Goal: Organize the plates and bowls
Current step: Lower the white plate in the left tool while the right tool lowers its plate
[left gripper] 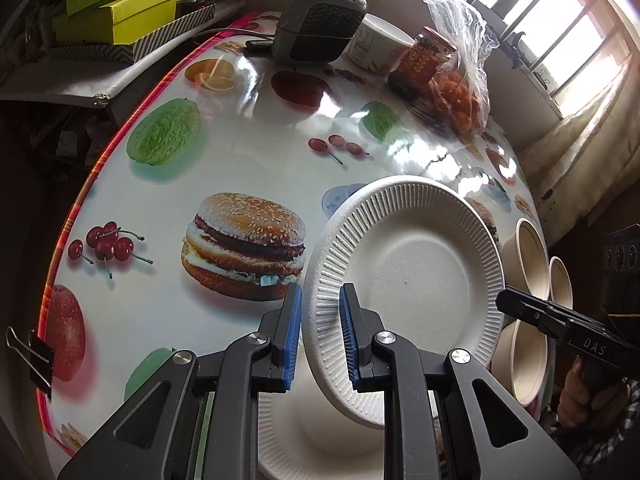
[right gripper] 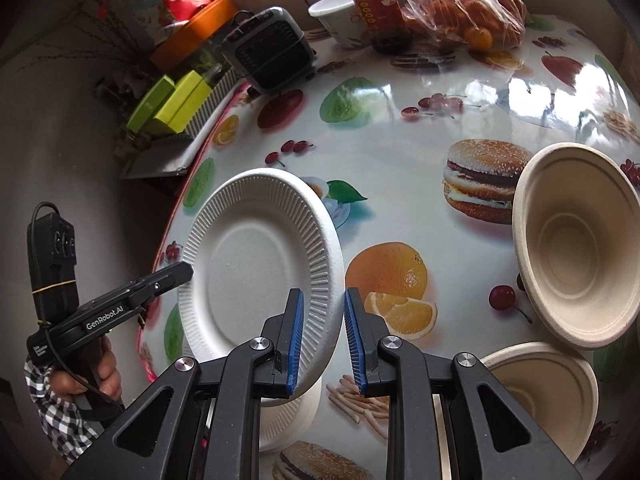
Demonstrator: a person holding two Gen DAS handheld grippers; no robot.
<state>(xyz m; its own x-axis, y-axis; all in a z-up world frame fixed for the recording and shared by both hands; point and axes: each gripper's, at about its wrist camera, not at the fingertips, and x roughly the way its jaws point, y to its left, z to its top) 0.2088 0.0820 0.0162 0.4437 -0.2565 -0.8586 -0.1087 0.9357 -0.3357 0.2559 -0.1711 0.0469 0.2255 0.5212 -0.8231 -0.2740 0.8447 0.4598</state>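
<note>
Two grippers meet at one white paper plate [left gripper: 408,272], which is raised and tilted above the table [left gripper: 248,152]. The left gripper [left gripper: 320,336] has its blue pads straddling the plate's ribbed rim on the plate's left edge, with a narrow gap visible at each pad. The right gripper [right gripper: 323,336] straddles the opposite rim edge, jaws parted, one pad behind the plate and one clear of it. Whether either grip is firm, I cannot tell. Beneath the raised plate lies a second white plate [left gripper: 316,440] flat on the table. Just right of the plates are beige paper bowls [right gripper: 580,248], one tilted on its side, another [right gripper: 548,388] nearer. Farther back stand a small grey heater [left gripper: 320,20], a red-labelled jar [left gripper: 420,60] and a plastic bag of oranges [left gripper: 460,96].
</note>
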